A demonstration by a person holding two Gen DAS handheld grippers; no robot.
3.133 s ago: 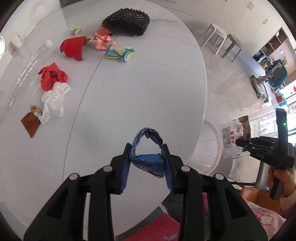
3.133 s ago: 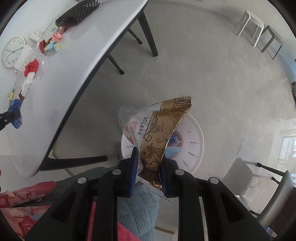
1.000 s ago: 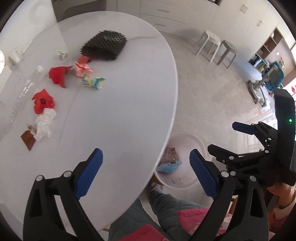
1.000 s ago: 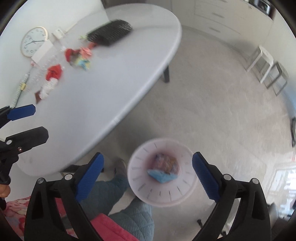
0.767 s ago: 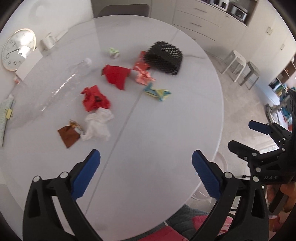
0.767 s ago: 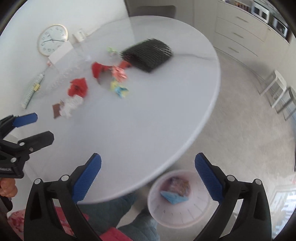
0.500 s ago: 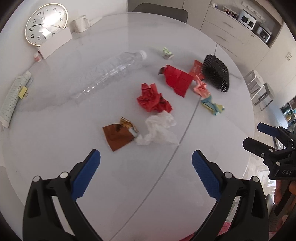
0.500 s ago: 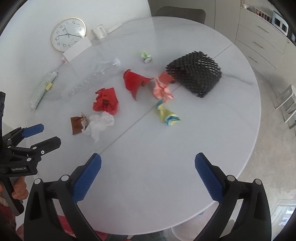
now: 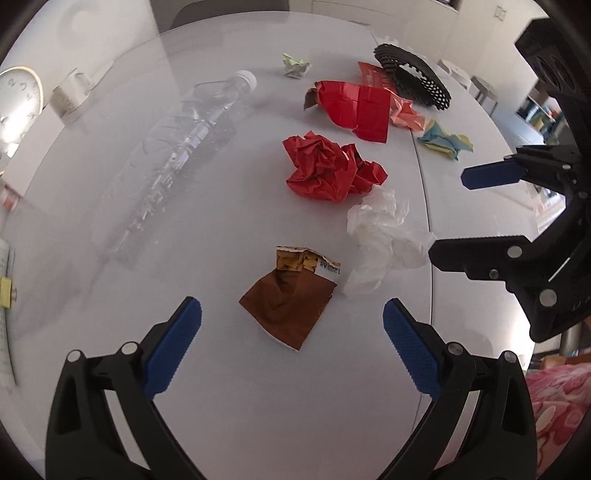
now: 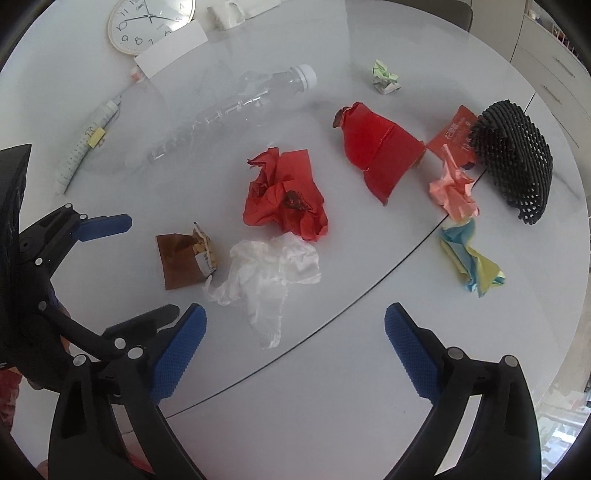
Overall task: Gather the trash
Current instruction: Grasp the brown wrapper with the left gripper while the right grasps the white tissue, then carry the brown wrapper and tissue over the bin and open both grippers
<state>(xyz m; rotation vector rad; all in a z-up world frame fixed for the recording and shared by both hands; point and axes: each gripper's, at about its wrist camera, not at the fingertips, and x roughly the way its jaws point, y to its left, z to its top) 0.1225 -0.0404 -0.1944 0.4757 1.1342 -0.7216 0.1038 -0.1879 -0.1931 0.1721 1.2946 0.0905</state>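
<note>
While both sets of tongs hang over the white tabletop, neither has hold of anything. The left tongs are spread wide, with the torn brown wrapper lying flat just beyond the gap between the blue pads. The right tongs are gaping just as wide, and the tail end of the crumpled white tissue sits right in front of them.

Going left to right in the right wrist view: a wall clock far left, a clear plastic bottle on its side, then the brown wrapper touching the tissue. Just behind those is a crumpled red paper ball. Further right there's a folded red sheet, with a small green paper wad far behind it. Then a pink paper scrap, a blue-and-yellow paper twist near it, and a black foam net sleeve at the far right.
</note>
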